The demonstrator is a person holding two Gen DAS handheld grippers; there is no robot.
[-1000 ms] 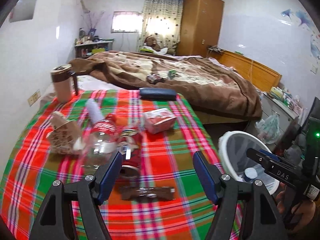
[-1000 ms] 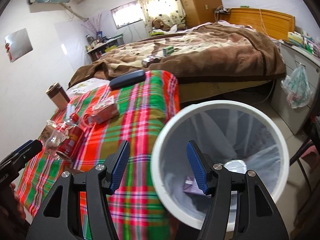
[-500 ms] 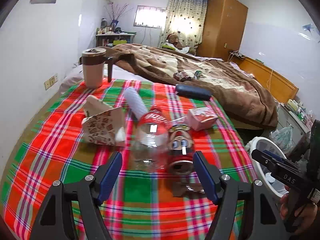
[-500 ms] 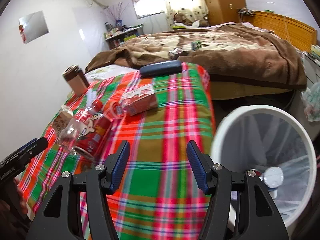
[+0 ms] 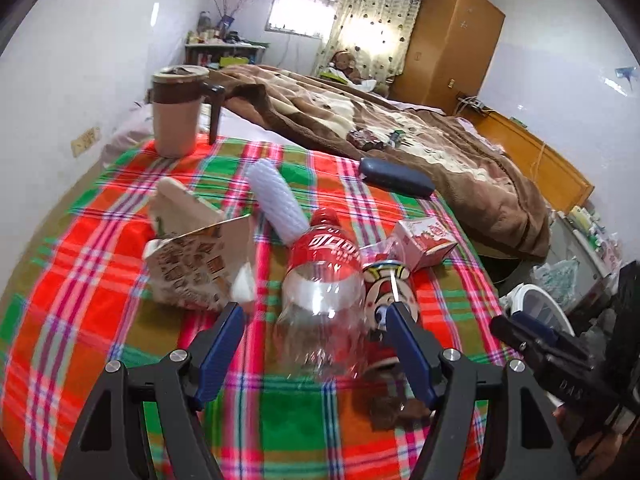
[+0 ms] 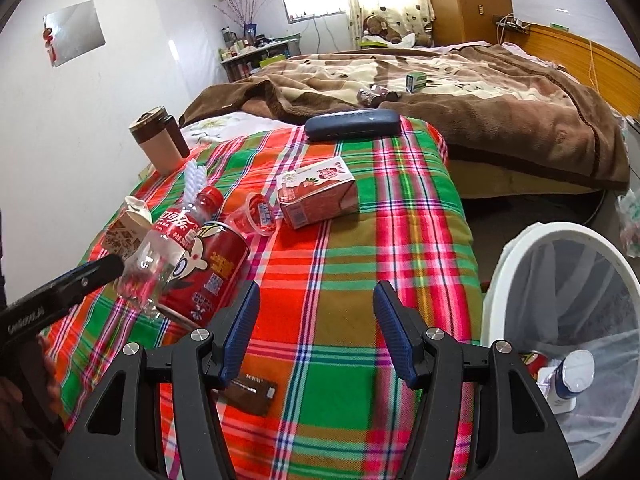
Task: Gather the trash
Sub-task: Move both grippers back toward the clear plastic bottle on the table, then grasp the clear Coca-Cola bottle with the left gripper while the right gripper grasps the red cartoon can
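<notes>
A clear plastic bottle [image 5: 320, 280] with a red label lies on the plaid cloth [image 5: 100, 320], next to a red can [image 5: 390, 292] on its side. My left gripper [image 5: 314, 314] is open, its fingers framing the bottle's base without touching it. A brown wrapper [image 5: 394, 404] lies near its right finger. My right gripper [image 6: 316, 300] is open and empty above bare cloth, with the brown wrapper [image 6: 250, 394] just below its left finger. A red-and-white carton [image 6: 318, 198] and a small jelly cup [image 6: 258, 214] lie further back.
A white bin [image 6: 516, 264] with a clear liner stands on the floor right of the table and holds a capped bottle [image 6: 572, 376]. A patterned paper box [image 5: 192, 264], white foam sleeve [image 5: 276, 200], mug [image 5: 176, 116] and dark blue case [image 5: 394, 178] share the cloth. A bed lies behind.
Both grippers swung left, away from the bin and over the table. The bottle and can have come closer between the left fingers. The right view now faces the cloth instead of the bin.
</notes>
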